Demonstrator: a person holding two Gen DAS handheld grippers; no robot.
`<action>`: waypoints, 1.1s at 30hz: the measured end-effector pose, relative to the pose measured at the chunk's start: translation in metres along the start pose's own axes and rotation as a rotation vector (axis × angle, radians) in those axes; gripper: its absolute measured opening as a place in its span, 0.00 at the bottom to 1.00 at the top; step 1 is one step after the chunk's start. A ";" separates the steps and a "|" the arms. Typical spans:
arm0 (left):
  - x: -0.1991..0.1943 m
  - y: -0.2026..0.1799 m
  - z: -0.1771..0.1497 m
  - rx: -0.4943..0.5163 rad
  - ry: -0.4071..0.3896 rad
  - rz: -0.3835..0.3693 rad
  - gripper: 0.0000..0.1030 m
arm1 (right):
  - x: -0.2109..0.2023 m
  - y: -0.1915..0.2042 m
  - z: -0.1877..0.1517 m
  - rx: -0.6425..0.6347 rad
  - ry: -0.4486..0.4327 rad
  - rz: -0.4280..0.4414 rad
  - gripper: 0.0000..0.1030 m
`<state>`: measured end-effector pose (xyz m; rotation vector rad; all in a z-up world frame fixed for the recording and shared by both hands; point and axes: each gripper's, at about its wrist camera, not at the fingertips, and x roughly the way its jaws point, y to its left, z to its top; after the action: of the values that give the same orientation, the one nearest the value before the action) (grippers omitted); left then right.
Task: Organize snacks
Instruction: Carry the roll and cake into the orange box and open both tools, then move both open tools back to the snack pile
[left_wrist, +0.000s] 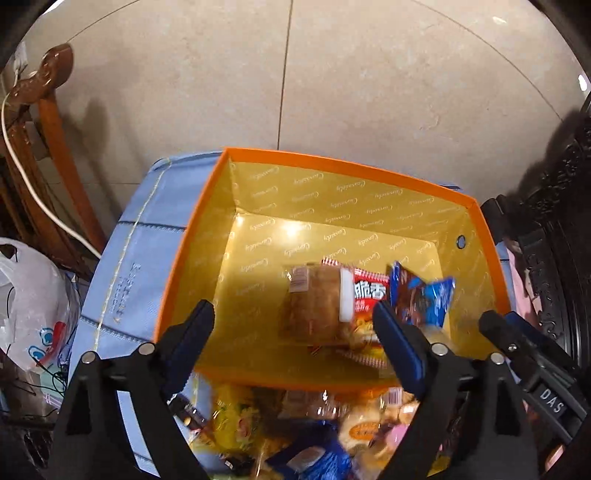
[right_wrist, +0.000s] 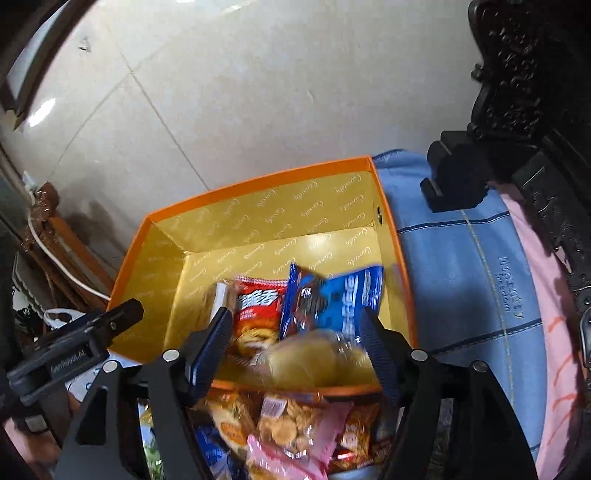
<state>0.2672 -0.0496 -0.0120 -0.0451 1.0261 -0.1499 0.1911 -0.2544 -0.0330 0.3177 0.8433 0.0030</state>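
Both grippers hung over the orange box, jaws apart and empty.

The left gripper (left_wrist: 291, 332) gaped wide; the right gripper (right_wrist: 295, 339) stood open around a blurred yellow bun (right_wrist: 310, 360) (not pressing it). In the orange box (left_wrist: 332, 166) lay a bread packet (left_wrist: 314, 306), red snack (left_wrist: 369, 291) and blue cookie pack (left_wrist: 424, 299); loose snacks (right_wrist: 288, 428) piled nearer.

I found the orange box's (left_wrist: 334, 167) far half bare; snack packets (right_wrist: 295, 314) crowded its near-right corner, carved dark furniture (right_wrist: 535, 110) flanking right.

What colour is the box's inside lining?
Gold with a repeated script logo, inside the orange box; left wrist view shows it best.
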 end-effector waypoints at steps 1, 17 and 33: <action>-0.003 0.004 -0.003 -0.006 -0.002 -0.003 0.89 | -0.007 -0.003 -0.006 0.006 -0.009 0.005 0.73; -0.050 0.039 -0.191 0.245 0.177 0.019 0.92 | -0.080 -0.054 -0.196 0.005 0.223 -0.071 0.87; -0.034 0.009 -0.254 0.388 0.300 0.025 0.92 | -0.086 -0.029 -0.238 -0.082 0.334 -0.057 0.87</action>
<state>0.0342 -0.0271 -0.1159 0.3523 1.2800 -0.3382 -0.0446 -0.2277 -0.1254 0.2182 1.1800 0.0378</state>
